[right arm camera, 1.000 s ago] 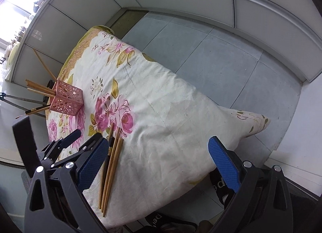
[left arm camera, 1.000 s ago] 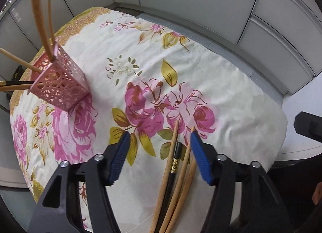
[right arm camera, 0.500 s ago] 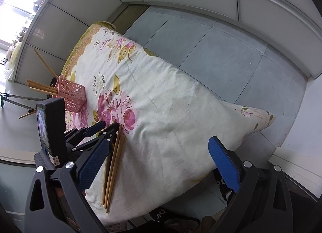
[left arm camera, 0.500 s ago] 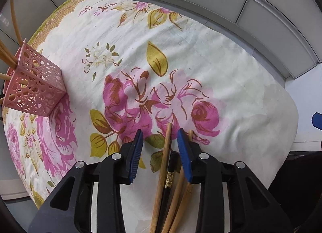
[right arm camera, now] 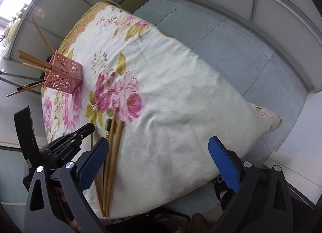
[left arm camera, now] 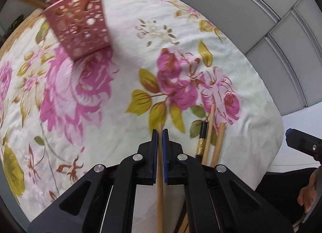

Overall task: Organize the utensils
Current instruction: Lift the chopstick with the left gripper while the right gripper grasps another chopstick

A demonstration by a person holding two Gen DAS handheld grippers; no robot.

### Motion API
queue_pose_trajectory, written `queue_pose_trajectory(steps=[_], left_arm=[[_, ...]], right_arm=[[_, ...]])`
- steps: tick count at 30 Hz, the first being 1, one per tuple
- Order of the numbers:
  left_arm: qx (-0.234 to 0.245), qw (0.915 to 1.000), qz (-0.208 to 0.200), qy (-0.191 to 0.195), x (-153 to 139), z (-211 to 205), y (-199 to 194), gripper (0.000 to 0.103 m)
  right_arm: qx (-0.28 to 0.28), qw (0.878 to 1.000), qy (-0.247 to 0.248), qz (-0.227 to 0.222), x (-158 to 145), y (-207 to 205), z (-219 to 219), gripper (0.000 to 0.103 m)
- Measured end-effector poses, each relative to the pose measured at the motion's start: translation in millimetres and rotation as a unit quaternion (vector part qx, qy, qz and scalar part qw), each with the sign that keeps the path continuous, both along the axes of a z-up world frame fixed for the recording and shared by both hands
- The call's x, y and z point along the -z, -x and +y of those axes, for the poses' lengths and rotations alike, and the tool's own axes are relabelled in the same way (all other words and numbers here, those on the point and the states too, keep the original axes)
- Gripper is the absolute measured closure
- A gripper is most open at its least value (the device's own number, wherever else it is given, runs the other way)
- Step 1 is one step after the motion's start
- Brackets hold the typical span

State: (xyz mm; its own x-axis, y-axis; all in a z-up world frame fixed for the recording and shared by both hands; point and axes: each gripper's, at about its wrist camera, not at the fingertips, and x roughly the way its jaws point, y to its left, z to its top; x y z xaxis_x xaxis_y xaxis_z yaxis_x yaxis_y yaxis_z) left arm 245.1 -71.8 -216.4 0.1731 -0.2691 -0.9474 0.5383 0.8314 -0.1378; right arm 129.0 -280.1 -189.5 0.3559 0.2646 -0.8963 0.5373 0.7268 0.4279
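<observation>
My left gripper (left arm camera: 160, 131) is shut on a single wooden chopstick (left arm camera: 160, 182), which runs between its blue pads, lifted clear of the bundle. Three more chopsticks (left arm camera: 209, 138), one of them black with a gold band, lie on the floral tablecloth (left arm camera: 124, 75) to its right. A pink perforated holder (left arm camera: 80, 25) with several chopsticks in it stands at the upper left. In the right wrist view my right gripper (right arm camera: 159, 166) stands wide open above the cloth, beside the loose chopsticks (right arm camera: 111, 152); the left gripper (right arm camera: 80, 132) and the pink holder (right arm camera: 64, 75) show to the left.
The table's near edge (right arm camera: 181, 196) drops to a grey tiled floor (right arm camera: 231, 37), with pale partition walls behind. A person's hand (left arm camera: 308, 196) shows at the lower right of the left wrist view.
The left jaws went from wide open to shut on one chopstick and carried it left, away from the others. The pink holder looms nearer. The right gripper drifted slightly and stayed open.
</observation>
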Motion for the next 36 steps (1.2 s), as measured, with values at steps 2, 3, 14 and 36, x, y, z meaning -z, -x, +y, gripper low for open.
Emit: queue_pose_trajectory(steps=[2,3,14,36], left_arm=[[-0.027,0.9992,-0.007,0.027,-14,22,9,0.099],[-0.040,0.9984,-0.012,0.039,-21,31,12,0.099],[-0.067,0.9879,-0.070,0.121,-86,74,21,0.099],[-0.087,0.9700,-0.145,0.175,-133,97,37,0.099]], right_arm=[[-0.024,0.999,-0.026,0.004,2,-15,14,0.007],[-0.034,0.999,-0.035,0.010,5,-21,21,0.011],[-0.016,0.996,-0.013,0.087,32,-58,52,0.059],[-0.009,0.993,0.117,-0.008,11,-49,84,0.094]])
